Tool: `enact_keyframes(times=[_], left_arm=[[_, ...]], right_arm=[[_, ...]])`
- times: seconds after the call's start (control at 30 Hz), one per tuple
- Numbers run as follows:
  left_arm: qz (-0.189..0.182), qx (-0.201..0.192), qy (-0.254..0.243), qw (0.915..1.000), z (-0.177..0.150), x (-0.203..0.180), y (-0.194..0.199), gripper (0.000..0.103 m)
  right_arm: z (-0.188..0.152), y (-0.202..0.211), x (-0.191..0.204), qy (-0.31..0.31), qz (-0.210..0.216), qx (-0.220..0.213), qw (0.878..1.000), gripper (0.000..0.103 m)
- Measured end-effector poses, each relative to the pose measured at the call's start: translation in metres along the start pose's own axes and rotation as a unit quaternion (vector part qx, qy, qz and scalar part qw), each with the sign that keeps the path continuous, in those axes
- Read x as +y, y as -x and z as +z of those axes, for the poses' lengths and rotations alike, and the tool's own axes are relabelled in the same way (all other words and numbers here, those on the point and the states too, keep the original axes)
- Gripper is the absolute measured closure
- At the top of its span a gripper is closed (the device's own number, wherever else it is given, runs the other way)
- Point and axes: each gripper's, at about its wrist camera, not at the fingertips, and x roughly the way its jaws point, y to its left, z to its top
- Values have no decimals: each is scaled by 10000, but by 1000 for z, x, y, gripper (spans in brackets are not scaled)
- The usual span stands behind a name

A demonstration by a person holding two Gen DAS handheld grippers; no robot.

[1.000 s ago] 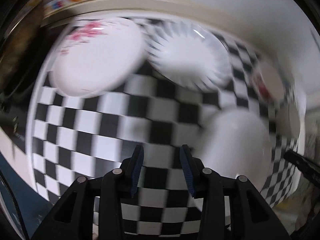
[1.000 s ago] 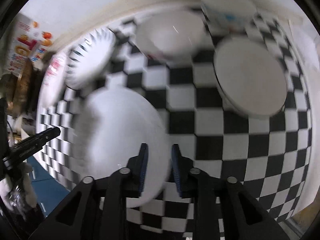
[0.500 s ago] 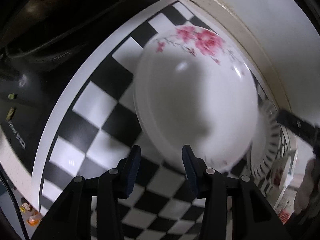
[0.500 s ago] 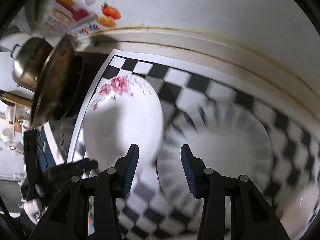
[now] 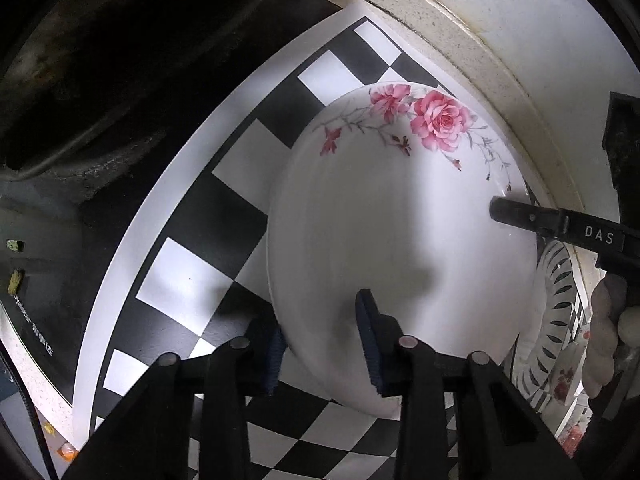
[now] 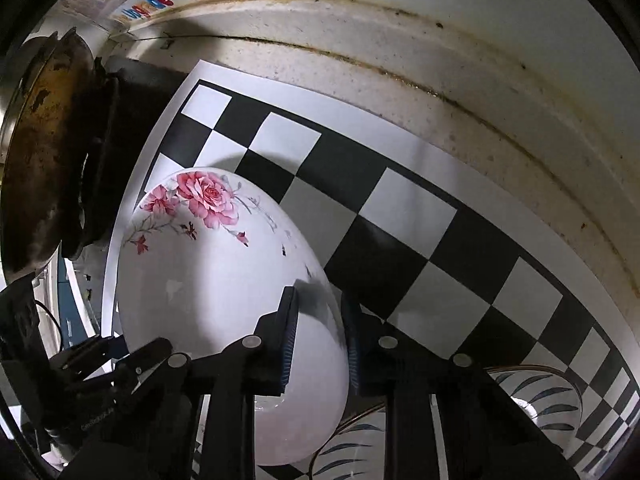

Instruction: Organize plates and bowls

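Rose-patterned plate (image 5: 400, 248) fills both views now, where half a second back the grippers were only arriving over it. It sits on the checkered mat (image 5: 192, 264), at that mat's corner by the dark stove. Left gripper (image 5: 320, 344) straddles the lower-left rim, jaws closing; right gripper (image 6: 316, 340) straddles the opposite edge, closing too. Looks like a two-handed lift coming, probably toward the fluted plate (image 6: 536, 404) at lower right.
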Motion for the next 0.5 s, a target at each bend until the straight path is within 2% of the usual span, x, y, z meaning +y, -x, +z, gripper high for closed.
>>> enact_keyframes(times=[0.3, 0.5], left_arm=[[62, -226, -225, 9995, -15, -16, 29, 75], [11, -352, -396, 9986, -29, -30, 53, 75]], right_arm=[[-19, 27, 4, 143, -26, -337, 9993, 87], [-45, 62, 1, 67, 84, -632, 9979, 89]])
